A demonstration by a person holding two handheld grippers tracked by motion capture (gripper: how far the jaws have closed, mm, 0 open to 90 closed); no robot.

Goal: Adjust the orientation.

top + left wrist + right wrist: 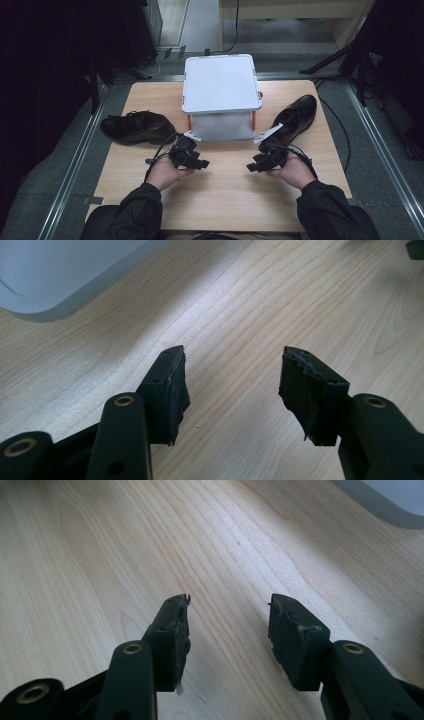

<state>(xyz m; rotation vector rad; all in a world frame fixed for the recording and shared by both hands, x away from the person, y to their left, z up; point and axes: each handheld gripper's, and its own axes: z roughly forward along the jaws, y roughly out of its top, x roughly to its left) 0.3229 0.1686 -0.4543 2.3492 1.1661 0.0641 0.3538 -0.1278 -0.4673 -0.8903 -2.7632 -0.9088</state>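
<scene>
High view: your left claw [198, 162] and right claw [254, 166] hover low over the pale wood-grain tabletop [225, 195], pointing toward each other across a bare strip of wood. Both stand open with nothing between the pads; the left gripper view and right gripper view confirm bare wood in each gap.

Directly beyond your hands stands a white lidded plastic box with orange clips [221, 97], near the far edge at centre. A black leather lace-up shoe [134, 127] lies left of the box, close to the tabletop's left edge and your left claw. A second black leather shoe [296, 118] lies angled to the right of the box, just beyond your right claw.

Open room lies toward you, between your forearms.
</scene>
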